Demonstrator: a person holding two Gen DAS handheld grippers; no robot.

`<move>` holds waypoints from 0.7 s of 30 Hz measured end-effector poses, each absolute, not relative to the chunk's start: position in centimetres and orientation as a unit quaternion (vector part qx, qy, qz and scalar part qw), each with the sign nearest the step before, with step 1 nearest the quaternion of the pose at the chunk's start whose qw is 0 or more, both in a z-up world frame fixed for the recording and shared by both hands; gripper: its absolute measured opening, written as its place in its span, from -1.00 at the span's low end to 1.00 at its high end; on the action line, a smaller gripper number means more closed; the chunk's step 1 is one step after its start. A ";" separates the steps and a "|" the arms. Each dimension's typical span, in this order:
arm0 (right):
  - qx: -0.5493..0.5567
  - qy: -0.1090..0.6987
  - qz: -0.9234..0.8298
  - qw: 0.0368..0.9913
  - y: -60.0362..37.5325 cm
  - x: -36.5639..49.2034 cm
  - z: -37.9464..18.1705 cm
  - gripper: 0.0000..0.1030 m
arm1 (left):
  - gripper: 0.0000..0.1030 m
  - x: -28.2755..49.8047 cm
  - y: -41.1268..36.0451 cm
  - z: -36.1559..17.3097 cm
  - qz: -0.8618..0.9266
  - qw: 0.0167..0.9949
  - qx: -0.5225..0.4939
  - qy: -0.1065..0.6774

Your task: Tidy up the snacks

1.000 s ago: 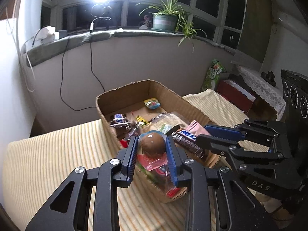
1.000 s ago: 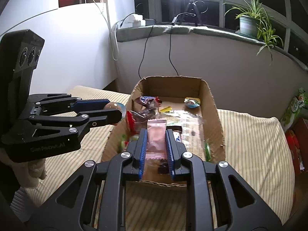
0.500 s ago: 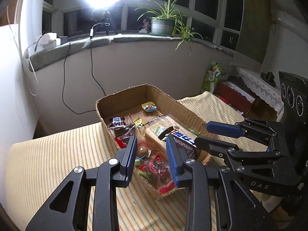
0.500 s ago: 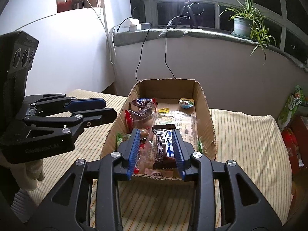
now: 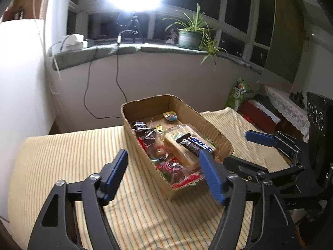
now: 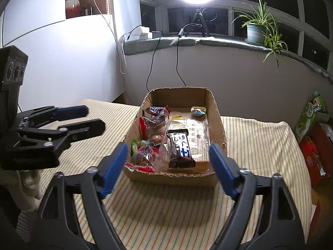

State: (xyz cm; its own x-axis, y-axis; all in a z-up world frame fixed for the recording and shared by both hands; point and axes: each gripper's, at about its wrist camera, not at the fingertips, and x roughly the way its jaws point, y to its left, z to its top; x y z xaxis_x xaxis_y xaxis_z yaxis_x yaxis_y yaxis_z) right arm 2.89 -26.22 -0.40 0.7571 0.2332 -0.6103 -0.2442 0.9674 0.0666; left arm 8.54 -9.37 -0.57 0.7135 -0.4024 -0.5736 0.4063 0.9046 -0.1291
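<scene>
Drop-off step: left tongs [image 5: 164,175] and right tongs [image 6: 169,166] opening, empty, hovering near cardboard box [image 6: 218,114]. Next: seek any remaining snack.

Left tool [image 5: 164,175] and right tool [image 6: 168,168], side by side, both angled downward; jaws of each opening, blue pads [image 6: 113,167] spread wide, nothing between them.

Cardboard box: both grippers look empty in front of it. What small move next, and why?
Probably draw both back from the cardboard box. The left gripper and right gripper are opening with nothing between the jaws, and the chocolate bar and other snacks already lie inside; no snack shows on the striped cloth.
</scene>
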 end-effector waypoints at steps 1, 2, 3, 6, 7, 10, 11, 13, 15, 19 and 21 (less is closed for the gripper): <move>-0.009 0.324 0.127 0.937 -26.3 2.7 -0.4 0.80 | 0.55 8.2 -9.3 -0.5 -0.212 0.928 0.003 0.307; -0.009 0.325 0.126 0.937 -26.3 2.6 -0.5 0.81 | 0.56 8.0 -9.2 -0.5 -0.207 0.930 0.004 0.305; -0.008 0.328 0.124 0.937 -26.3 2.5 -0.6 0.83 | 0.56 7.7 -9.2 -0.5 -0.201 0.931 0.005 0.304; -0.006 0.331 0.119 0.936 -26.5 2.3 -0.8 0.90 | 0.58 7.1 -9.3 -0.8 -0.183 0.935 0.010 0.304; -0.005 0.332 0.117 0.936 -26.5 2.2 -0.9 0.91 | 0.60 6.9 -9.3 -0.9 -0.179 0.935 0.011 0.305; 0.000 0.333 0.116 0.936 -26.7 2.0 -0.9 0.92 | 0.61 6.6 -9.1 -1.1 -0.173 0.935 0.004 0.311; 0.001 0.333 0.115 0.936 -26.8 1.9 -0.9 0.92 | 0.61 6.5 -9.0 -1.2 -0.169 0.935 0.003 0.312; 0.003 0.332 0.114 0.936 -27.0 1.8 -0.9 0.92 | 0.61 6.4 -8.8 -1.2 -0.164 0.936 0.003 0.311; 0.006 0.332 0.112 0.936 -27.2 1.7 -0.9 0.93 | 0.61 6.2 -8.6 -1.1 -0.159 0.937 0.001 0.310; 0.011 0.333 0.108 0.937 -27.5 1.3 -1.0 0.93 | 0.61 5.8 -8.4 -0.9 -0.156 0.939 -0.001 0.307; 0.011 0.334 0.107 0.936 -27.5 1.2 -1.0 0.94 | 0.61 5.6 -8.5 -0.9 -0.155 0.939 0.001 0.306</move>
State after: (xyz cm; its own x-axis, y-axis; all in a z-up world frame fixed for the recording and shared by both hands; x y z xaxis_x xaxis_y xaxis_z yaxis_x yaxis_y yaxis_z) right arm 1.23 -27.45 -1.03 0.7536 0.2081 -0.6235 -0.1936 0.9768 0.0920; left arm 5.61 -8.46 -0.92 0.7647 -0.2898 -0.5756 0.2915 0.9521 -0.0922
